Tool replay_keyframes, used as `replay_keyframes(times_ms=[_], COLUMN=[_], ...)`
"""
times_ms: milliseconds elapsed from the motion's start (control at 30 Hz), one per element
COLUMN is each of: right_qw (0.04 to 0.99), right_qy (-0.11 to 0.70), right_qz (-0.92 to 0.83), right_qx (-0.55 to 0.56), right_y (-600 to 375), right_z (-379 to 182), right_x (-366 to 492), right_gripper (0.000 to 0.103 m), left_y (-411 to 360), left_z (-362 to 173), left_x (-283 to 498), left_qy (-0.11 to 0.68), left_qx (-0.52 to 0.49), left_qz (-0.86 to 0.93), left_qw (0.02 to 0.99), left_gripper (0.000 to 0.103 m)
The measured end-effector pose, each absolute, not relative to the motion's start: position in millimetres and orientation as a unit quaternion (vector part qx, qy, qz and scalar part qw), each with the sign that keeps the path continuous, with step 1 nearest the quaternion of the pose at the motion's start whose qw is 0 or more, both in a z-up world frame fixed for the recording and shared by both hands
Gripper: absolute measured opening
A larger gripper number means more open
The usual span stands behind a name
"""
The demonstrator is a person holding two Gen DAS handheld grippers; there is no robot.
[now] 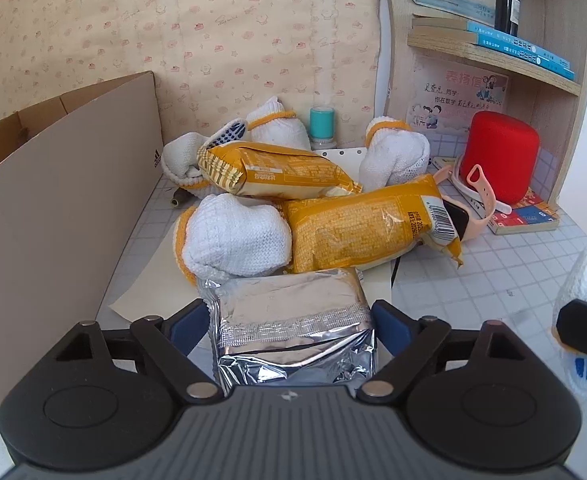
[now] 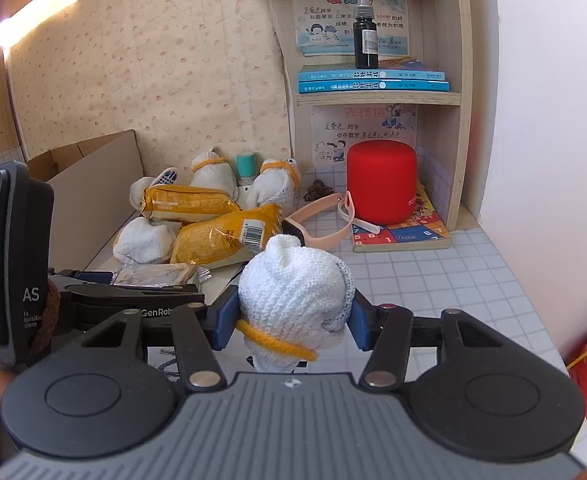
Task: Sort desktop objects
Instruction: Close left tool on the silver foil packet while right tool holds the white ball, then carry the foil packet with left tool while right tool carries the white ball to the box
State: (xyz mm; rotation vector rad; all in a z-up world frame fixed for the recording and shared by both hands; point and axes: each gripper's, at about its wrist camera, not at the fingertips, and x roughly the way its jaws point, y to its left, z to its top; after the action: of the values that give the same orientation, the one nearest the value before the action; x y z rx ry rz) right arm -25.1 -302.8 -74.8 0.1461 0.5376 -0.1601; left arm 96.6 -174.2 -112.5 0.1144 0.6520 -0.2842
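My left gripper (image 1: 291, 328) is shut on a silver foil snack pack (image 1: 293, 320), held just above the desk in front of the pile; the pack also shows in the right wrist view (image 2: 155, 274). My right gripper (image 2: 289, 314) is shut on a rolled white glove with a yellow cuff (image 2: 293, 292), to the right of the left gripper (image 2: 133, 292). Behind lie two yellow snack packs (image 1: 277, 170) (image 1: 369, 228) and several more rolled gloves (image 1: 233, 236). A pink smartwatch (image 2: 317, 230) lies beside the near yellow pack.
An open cardboard box (image 1: 65, 184) stands at the left. A red cylinder (image 2: 381, 184) sits on a puzzle book (image 2: 405, 236) in the shelf unit. A teal-capped bottle (image 1: 321, 124) stands at the back wall. Books and a dark dropper bottle (image 2: 365, 40) are on the upper shelf.
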Motion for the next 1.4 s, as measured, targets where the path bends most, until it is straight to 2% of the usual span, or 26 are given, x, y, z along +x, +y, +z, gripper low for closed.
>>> replay_keyframes(times_ms=[33,333,700,1400], right_qw=[0.959,0.961,0.964,0.978], right_qy=[0.264,0.256,0.251,0.208], right_qz=[-0.080,-0.081,-0.068,-0.023], right_qx=[0.073,0.073,0.062,0.014], right_y=[-303,-302,-287,-236], right_z=[-75,-69,-59,-6], right_x=[-25,-26,-27,-27], right_gripper=[0.054,0.055,0.055,0.055], left_y=[-173,-163,-144,-87], left_z=[-113,-105,-79,-11], left_x=[96,89,68,34], left_qy=[0.319,0.312,0.285,0.204], left_qx=[0.050,0.041,0.039,0.015], left_qz=[-0.142,-0.150,-0.150,-0.122], left_qw=[0.936,0.937,0.946,0.971], left_gripper=[0.080,0.072,0.070,0.070])
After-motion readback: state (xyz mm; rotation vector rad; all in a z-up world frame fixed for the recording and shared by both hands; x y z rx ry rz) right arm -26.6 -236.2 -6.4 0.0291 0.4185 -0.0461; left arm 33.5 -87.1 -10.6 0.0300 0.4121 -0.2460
